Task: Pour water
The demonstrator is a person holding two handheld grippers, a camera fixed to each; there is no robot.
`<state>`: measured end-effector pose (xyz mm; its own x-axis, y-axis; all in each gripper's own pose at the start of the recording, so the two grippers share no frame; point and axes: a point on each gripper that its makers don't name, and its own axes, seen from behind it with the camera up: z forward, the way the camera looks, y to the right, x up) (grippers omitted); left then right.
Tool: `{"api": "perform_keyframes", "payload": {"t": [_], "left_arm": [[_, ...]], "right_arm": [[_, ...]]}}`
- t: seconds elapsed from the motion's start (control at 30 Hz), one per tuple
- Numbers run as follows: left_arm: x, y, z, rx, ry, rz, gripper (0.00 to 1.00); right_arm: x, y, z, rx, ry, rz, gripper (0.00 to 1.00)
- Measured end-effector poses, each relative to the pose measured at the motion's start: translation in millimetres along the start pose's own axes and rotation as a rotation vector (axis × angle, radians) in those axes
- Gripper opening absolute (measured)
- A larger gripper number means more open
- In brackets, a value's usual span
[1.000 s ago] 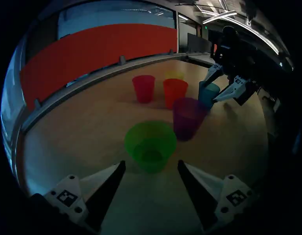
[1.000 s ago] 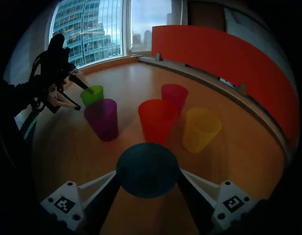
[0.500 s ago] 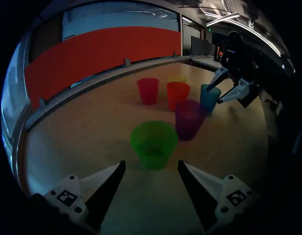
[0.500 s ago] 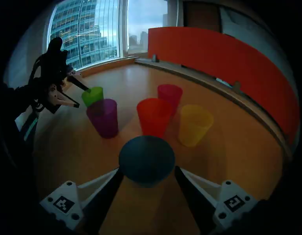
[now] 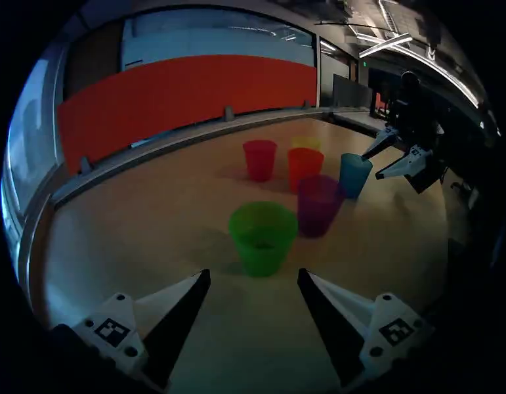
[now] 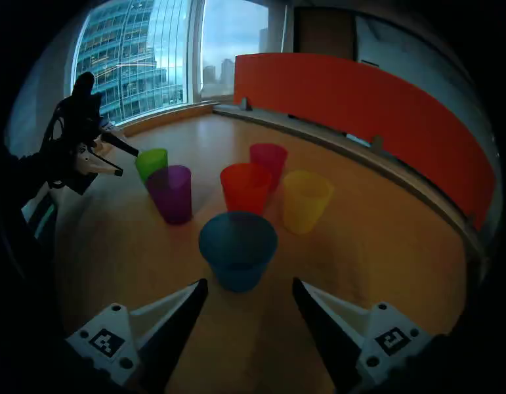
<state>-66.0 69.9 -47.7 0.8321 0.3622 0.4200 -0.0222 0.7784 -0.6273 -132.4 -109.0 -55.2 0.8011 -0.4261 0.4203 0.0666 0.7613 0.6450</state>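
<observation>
Before the pour: the left hand-held gripper [image 5: 253,272] and the right hand-held gripper [image 6: 248,282] are poised, both empty.
Both stand wide: the left just short of the translucent green plastic cup [image 5: 262,236] on the near side of the pale wooden desk [image 5: 141,217], the right facing the dark blue plastic cup [image 6: 238,248]. Grasping appears to be the step in hand. Next, one gripper likely must advance until its fingers flank a cup's wall, close gently and lift level. Water cannot be made out.

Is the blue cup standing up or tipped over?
Standing up: the blue cup sits on its base, open rim facing up.
</observation>
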Motion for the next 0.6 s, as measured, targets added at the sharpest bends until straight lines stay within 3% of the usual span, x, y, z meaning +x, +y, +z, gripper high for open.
{"api": "perform_keyframes", "payload": {"t": [0.27, 0.6], "left_arm": [[8.8, -7.5, -12.9, 0.049, 0.048, -0.017, 0.99], [38.3, -38.4, -38.1, 0.172, 0.165, -0.045, 0.99]], "right_arm": [[8.3, 7.6, -15.9, -0.051, 0.049, 0.012, 0.99], [37.9, 33.5, -43.4, -0.163, 0.166, 0.063, 0.99]]}}
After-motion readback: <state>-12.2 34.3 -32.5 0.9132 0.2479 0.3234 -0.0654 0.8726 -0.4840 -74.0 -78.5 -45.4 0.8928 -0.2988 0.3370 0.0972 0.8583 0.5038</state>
